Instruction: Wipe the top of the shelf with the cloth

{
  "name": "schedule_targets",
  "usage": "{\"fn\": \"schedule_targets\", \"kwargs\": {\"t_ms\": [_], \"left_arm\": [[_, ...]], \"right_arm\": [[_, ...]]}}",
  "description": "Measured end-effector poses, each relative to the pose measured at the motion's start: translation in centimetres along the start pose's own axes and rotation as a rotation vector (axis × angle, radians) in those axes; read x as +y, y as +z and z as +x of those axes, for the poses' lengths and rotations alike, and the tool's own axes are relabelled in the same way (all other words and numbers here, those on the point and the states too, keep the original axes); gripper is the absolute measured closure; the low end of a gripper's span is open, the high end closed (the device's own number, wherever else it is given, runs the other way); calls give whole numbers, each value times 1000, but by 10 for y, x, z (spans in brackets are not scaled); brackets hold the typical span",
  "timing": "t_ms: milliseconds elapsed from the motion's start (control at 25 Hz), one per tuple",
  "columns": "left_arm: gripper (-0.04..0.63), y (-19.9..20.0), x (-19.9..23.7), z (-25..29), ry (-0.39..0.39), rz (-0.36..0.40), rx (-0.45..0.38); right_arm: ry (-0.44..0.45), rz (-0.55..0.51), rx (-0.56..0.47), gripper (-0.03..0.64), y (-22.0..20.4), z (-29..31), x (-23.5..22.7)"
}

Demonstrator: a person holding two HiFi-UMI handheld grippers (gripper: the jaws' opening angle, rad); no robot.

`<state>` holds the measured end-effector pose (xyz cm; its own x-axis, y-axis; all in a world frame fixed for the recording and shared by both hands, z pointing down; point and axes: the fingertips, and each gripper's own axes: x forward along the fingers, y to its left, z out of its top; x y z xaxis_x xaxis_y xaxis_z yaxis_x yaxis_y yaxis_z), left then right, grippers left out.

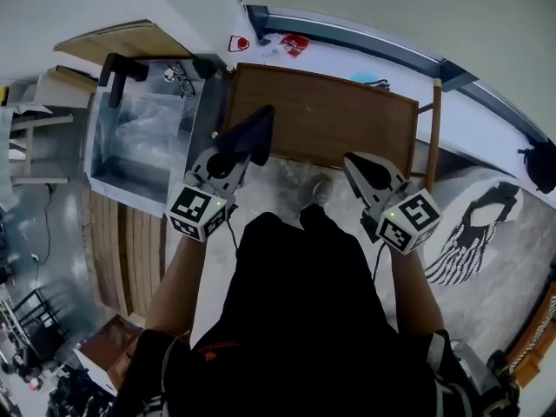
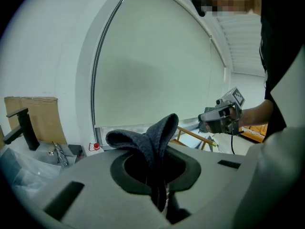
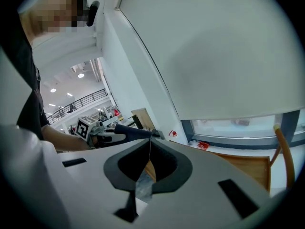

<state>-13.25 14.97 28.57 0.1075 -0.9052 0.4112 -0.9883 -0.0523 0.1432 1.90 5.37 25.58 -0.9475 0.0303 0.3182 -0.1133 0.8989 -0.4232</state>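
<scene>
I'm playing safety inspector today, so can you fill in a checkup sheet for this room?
Surface: wooden shelf top, bare.
Job's things: dark cloth, held up off the shelf.
Clutter: red items on the windowsill.
Grippers: left gripper shut on the cloth; right gripper shut, nothing in it.
Cables: a dark cable hangs from the right gripper.
Surroundings: sink with a black tap at the left, patterned rug at the right.
</scene>
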Motion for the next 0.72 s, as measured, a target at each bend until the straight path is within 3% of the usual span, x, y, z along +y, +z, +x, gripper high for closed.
{"fn": "schedule_targets", "kwargs": {"t_ms": [360, 720], "left_arm": [[558, -11, 42, 45, 32, -31, 67], [558, -38, 107, 72, 35, -50, 150]], "right_arm": [[6, 51, 52, 611, -5, 27, -43], [-82, 93, 87, 611, -20, 77, -46]]}}
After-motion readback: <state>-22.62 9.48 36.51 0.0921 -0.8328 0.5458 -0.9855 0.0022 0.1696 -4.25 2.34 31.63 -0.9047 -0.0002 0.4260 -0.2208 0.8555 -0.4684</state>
